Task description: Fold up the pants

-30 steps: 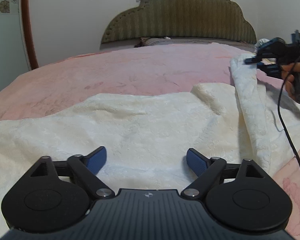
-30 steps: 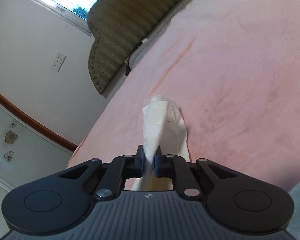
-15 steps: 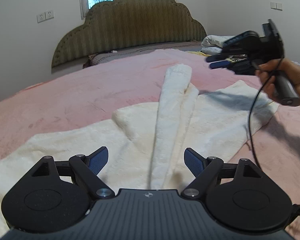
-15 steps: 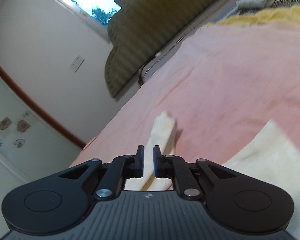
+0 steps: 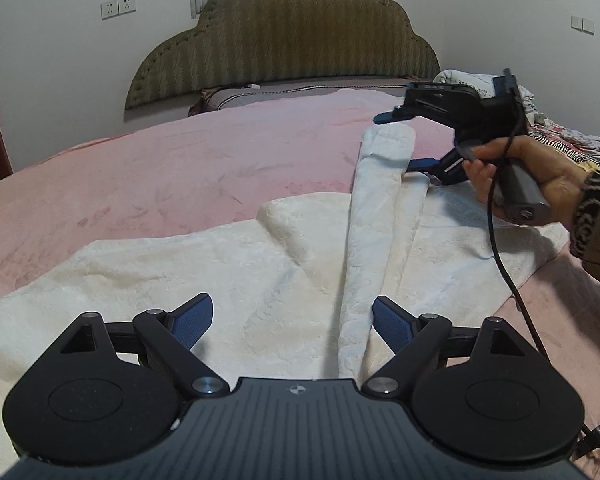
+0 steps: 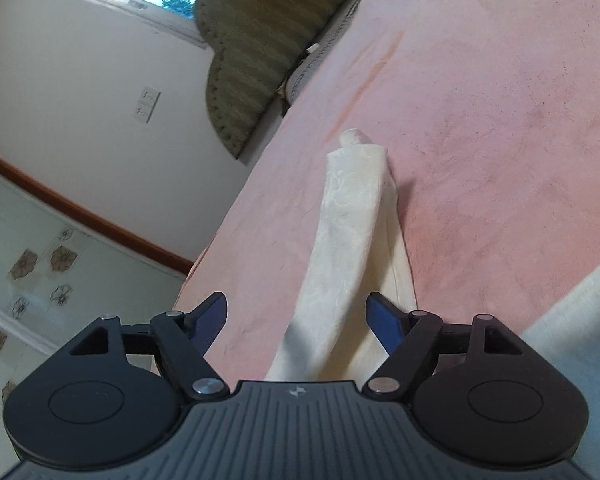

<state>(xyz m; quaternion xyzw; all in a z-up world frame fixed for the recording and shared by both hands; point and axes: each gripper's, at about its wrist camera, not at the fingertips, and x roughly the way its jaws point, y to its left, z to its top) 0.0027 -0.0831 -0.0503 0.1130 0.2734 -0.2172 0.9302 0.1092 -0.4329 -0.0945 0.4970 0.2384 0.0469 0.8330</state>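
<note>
Cream fleece pants (image 5: 236, 276) lie spread on the pink bed. One leg (image 5: 376, 208) is folded over into a narrow strip running away from me; it shows in the right wrist view too (image 6: 348, 232). My left gripper (image 5: 292, 316) is open, low over the pants, with the strip's near end by its right finger. My right gripper (image 5: 404, 140) is open and hovers beside the strip's far end, holding nothing. In its own view the right gripper (image 6: 296, 320) straddles the strip with its fingers apart.
The pink blanket (image 5: 180, 168) covers the bed. A padded olive headboard (image 5: 284, 44) stands at the back. Crumpled bedding (image 5: 556, 136) lies at the far right. A black cable (image 5: 500, 256) hangs from the right gripper over the pants.
The right gripper held the pant leg a second ago, laid it across the pants and opened wide. The left gripper stayed open and swung its view to the right.
</note>
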